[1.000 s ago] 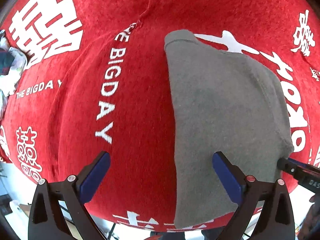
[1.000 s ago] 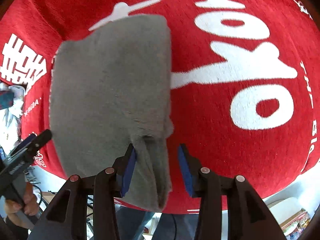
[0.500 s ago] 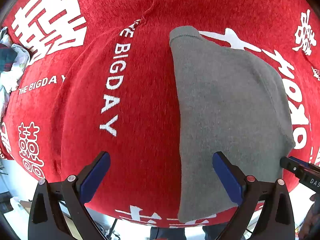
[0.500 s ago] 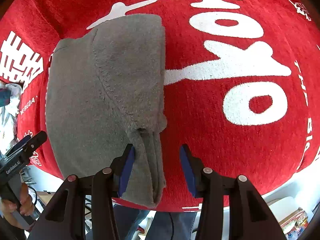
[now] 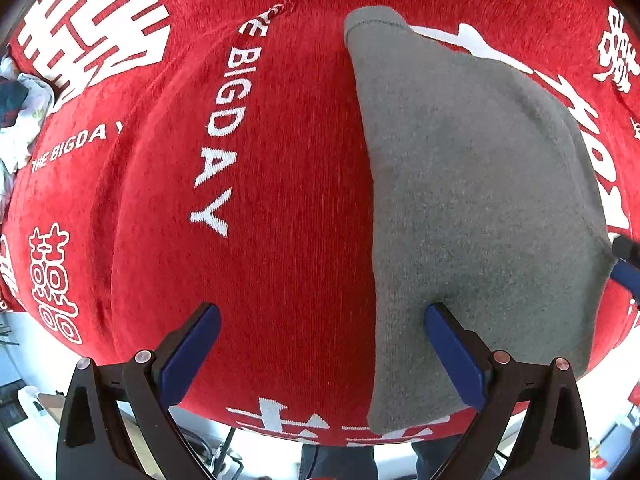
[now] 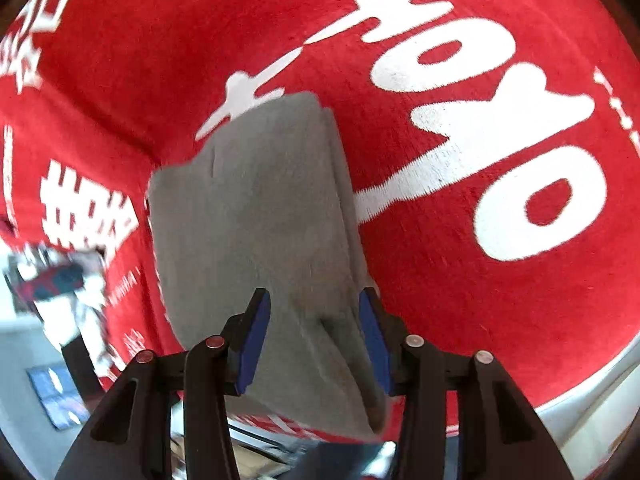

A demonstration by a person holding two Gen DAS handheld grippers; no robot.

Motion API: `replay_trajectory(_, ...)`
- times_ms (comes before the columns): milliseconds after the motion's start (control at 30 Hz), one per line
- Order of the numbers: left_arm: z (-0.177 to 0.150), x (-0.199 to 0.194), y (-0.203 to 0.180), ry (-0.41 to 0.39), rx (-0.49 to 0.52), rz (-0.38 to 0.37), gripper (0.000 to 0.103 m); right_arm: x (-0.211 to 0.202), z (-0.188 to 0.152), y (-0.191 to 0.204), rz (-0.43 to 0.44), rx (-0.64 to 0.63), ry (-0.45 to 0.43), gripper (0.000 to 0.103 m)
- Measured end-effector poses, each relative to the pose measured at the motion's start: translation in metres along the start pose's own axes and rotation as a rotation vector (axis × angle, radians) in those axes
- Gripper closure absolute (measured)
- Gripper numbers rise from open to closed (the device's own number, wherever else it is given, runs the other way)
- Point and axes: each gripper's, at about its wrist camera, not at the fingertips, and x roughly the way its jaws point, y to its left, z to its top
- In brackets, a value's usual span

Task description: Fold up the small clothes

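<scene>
Grey folded garment (image 5: 472,208) on red printed cloth (image 5: 280,200).
Right tool (image 6: 314,334) just closing, clamped on garment's edge, view blurred; left tool (image 5: 320,344) spread wide, gripping nothing.

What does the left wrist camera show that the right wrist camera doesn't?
Only the left wrist view shows the "BIGDAY" lettering and the left gripper, jaws wide open, one finger over the grey cloth.

Only the right wrist view shows the right gripper; its jaws have just been closing, with the cloth's near edge between them.

Both show the grey cloth on the red blanket.
</scene>
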Motion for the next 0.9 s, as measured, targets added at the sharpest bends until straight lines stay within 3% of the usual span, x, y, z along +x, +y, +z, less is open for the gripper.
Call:
replay_trajectory(33, 0.0, 0.0, 0.0, 0.0, -0.001, 0.0, 0.001, 0.005, 0.002, -0.001, -0.027, -0.001, 0.01, 0.085)
replay_trajectory(300, 0.0, -0.003, -0.003, 0.002, 0.006, 0.004, 0.001, -0.003, -0.002, 0.012, -0.178, -0.131, -0.009, 0.085)
replay_trajectory(567, -0.001, -0.012, -0.004, 0.012, 0.004, -0.003, 0.001, -0.028, -0.014, 0.012, -0.215, -0.138, 0.0, 0.084)
replay_trajectory(800, -0.003, -0.031, -0.004, 0.021, -0.002, 0.0, 0.001, -0.031, -0.036, 0.023, -0.235, -0.172, 0.068, 0.084)
replay_trajectory(833, -0.004, -0.036, -0.004, 0.02, -0.003, 0.0, 0.001, -0.033, -0.04, 0.027, -0.24, -0.182, 0.071, 0.081)
replay_trajectory(900, -0.005, -0.043, -0.004, 0.015, -0.003, 0.004, 0.001, -0.037, -0.045, 0.034, -0.246, -0.198, 0.07, 0.056)
